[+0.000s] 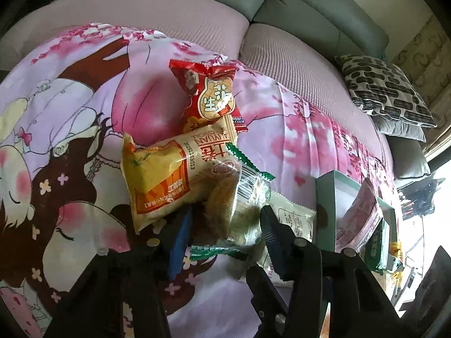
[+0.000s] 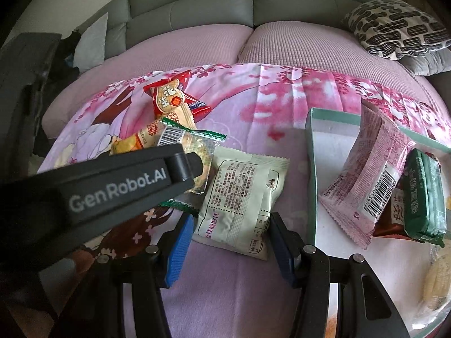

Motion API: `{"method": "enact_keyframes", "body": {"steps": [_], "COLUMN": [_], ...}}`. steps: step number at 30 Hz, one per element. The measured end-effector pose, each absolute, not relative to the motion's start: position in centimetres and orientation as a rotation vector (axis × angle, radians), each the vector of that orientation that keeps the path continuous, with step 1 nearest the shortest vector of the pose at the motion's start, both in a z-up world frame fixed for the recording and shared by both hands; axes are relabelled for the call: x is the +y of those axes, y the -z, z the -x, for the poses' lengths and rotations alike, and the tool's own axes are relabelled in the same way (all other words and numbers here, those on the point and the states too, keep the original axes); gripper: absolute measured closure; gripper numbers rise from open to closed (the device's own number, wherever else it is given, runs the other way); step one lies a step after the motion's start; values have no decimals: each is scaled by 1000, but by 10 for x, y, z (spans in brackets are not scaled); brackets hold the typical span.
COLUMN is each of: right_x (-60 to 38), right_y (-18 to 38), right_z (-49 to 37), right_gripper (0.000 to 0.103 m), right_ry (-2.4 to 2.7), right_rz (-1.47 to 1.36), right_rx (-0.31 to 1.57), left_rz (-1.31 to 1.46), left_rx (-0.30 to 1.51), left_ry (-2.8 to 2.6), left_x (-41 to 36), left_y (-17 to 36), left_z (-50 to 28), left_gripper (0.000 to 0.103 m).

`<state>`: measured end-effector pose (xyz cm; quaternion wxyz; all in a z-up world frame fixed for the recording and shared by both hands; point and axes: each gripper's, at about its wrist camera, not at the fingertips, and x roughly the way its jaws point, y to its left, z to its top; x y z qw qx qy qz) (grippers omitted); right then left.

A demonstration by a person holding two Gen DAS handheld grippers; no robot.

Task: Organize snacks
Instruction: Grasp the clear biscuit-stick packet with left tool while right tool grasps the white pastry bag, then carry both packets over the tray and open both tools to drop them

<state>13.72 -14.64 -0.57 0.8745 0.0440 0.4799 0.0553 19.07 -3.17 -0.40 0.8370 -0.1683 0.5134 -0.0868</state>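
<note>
Snacks lie on a cartoon-printed blanket [image 1: 70, 112] spread over the seat of a grey sofa [image 1: 310, 5]; a black-and-white patterned cushion [image 1: 389, 95] rests at the far right end.

Loose items: a red packet [image 1: 211, 93] lies farthest back. A yellow packet [image 1: 160, 174] overlaps its near corner. A clear packet with green edges [image 1: 242, 186] lies against the yellow packet's right side. A pale green packet [image 2: 239, 197], printed side up, lies flat just right of the clear one.

Sorted items: an open box with teal walls [image 2: 310, 169] stands to the right of the loose group. It holds a pink packet [image 2: 366, 174] leaning on its end, a dark green packet [image 2: 425, 194] and a red-brown packet [image 2: 391, 219] partly under the green one.

Left hand-held gripper [image 1: 225, 225]: angled down, jaws partly apart around the clear packet. The right pad is at the wrapper's edge; a dark gap shows beside the left pad, so no firm clamp is observed. In the right wrist view its black body crosses over the clear packet.

Right hand-held gripper [image 2: 232, 239]: angled down over the near end of the pale green packet, jaws at a middling width. Both pads stand at the packet's side edges. The packet lies flat and uncrumpled; whether the pads press on it cannot be told.
</note>
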Motion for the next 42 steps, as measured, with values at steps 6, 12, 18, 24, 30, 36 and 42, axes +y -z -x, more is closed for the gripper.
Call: {"method": "enact_keyframes", "body": {"steps": [6,12,18,24,30,36,42], "right_x": [-148,-150,-160,-166,-168,-153,-135], "right_y": [5,3,2,2,2,3,10], "right_z": [-137,-137,-137,-138,-139,-140,-144], "right_gripper": [46,52,67,67,60,39,39], "right_ry": [-120,-115,-109,-119,-140,-149,-69], "right_rz": [-99,-116,-155,-197,-216,-166,-43], "right_rx": [1005,1003,1001,1005,1003,1004,999], "left_rz": [377,419,409,387,368,338,339], "left_rx": [1081,1069,1053,1018,990,966,967], "left_ry": [215,239,244,231,165,74,58], "left_x": [-32,-28,-30,-30,-16,3,10], "left_y": [5,4,-2,-16,-26,-35,-33], "left_z": [-191,-187,-184,-178,-165,-154,-154], "left_gripper": [62,77,82,83,83,83,83]}}
